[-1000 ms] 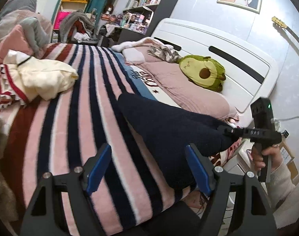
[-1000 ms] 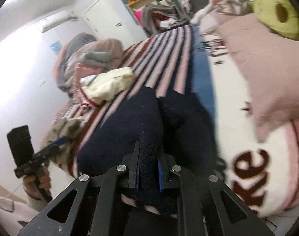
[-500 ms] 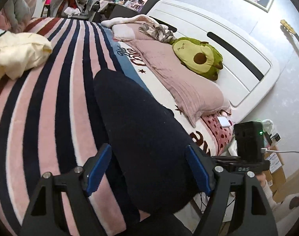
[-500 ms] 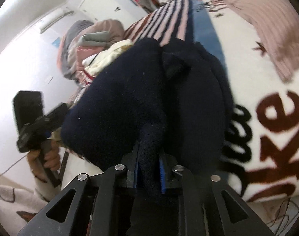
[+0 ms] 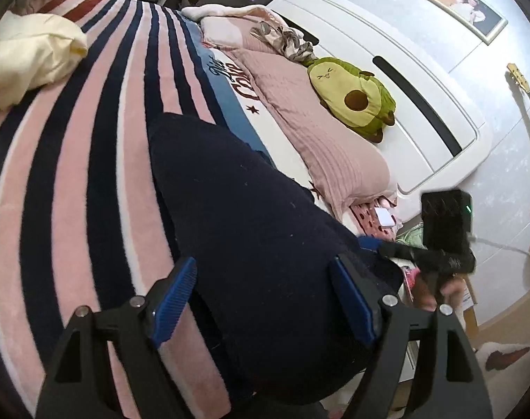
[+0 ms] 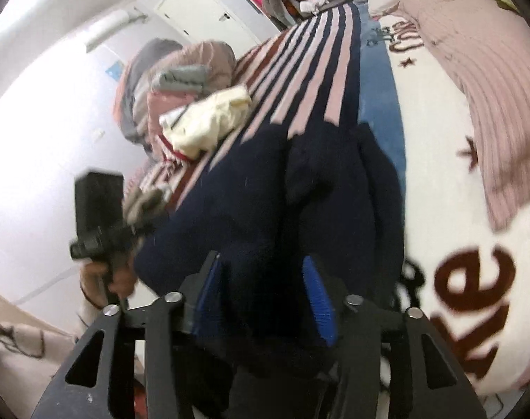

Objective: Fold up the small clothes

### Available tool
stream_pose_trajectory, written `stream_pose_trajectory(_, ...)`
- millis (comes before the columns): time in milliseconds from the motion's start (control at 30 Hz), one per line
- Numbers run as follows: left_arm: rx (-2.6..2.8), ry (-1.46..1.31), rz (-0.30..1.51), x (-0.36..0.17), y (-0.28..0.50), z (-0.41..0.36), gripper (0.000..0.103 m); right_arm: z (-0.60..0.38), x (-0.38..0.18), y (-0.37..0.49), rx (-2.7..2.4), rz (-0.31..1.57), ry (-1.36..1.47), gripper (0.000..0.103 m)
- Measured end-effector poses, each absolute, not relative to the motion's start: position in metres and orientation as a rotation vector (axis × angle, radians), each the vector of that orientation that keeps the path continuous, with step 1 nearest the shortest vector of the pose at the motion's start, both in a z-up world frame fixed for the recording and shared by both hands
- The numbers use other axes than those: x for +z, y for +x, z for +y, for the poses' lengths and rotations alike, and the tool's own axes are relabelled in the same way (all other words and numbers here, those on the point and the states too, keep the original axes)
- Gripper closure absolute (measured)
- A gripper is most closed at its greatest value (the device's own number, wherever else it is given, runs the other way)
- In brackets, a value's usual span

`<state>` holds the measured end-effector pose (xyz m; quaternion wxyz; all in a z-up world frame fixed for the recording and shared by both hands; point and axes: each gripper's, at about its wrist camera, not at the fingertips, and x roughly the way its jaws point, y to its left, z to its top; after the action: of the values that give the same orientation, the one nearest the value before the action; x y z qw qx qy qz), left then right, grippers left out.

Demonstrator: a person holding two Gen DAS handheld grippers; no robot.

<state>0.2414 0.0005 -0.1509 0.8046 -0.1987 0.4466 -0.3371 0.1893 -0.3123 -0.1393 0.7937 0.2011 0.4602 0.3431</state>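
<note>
A dark navy knit garment (image 5: 251, 244) lies folded on the striped bed blanket, near the bed's edge; it also shows in the right wrist view (image 6: 300, 209). My left gripper (image 5: 261, 300) is open, its blue pads either side of the garment's near end. My right gripper (image 6: 265, 293) is open, with the garment's bunched edge between its spread jaws. The right gripper also shows in the left wrist view (image 5: 373, 244) at the garment's right edge. The left gripper shows in the right wrist view (image 6: 139, 225) at the garment's left.
The pink, navy and white striped blanket (image 5: 73, 146) covers the bed. A cream garment (image 5: 27, 52) lies at the far left. A pink pillow (image 5: 321, 132) and an avocado plush (image 5: 352, 94) lie by the white headboard (image 5: 422, 80). A pile of bedding (image 6: 174, 80) lies beyond.
My right gripper was shut on the garment's edge and has opened. The garment has been pulled toward the bed's edge. My left gripper stayed open and moved in over the garment.
</note>
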Motion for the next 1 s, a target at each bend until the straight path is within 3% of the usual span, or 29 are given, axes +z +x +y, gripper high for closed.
stream_pose_trajectory(333, -0.737, -0.464, 0.968, -0.161, 0.241, 0.010, 0.027, -0.259, -0.171, 0.257, 0.908, 1.156, 0.437, 0.056)
stream_pose_trajectory(367, -0.739, -0.479, 0.971, -0.163, 0.243, 0.013, 0.027, -0.255, -0.174, 0.259, 0.921, 1.154, 0.454, 0.059)
stream_pose_trajectory(400, -0.743, -0.490, 0.974, -0.165, 0.243, 0.015, 0.027, -0.254, -0.173, 0.260, 0.929, 1.140, 0.459, 0.083)
stream_pose_trajectory(433, -0.747, -0.495, 0.974, -0.166, 0.244, 0.015, 0.027, -0.253, -0.170, 0.258, 0.928, 1.111, 0.440, 0.094)
stream_pose_trajectory(733, -0.850, -0.438, 0.919, -0.142, 0.239, -0.006, 0.027, -0.285, -0.094, 0.220, 0.867, 0.799, 0.348, 0.096)
stream_pose_trajectory(833, -0.855, -0.422, 0.929, -0.141, 0.241, -0.013, 0.026, -0.303, -0.097, 0.212, 0.784, 0.823, 0.338, 0.096)
stream_pose_trajectory(1000, -0.820, -0.456, 0.966, -0.151, 0.247, -0.017, 0.021, -0.318, -0.155, 0.209, 0.571, 0.970, 0.293, 0.101)
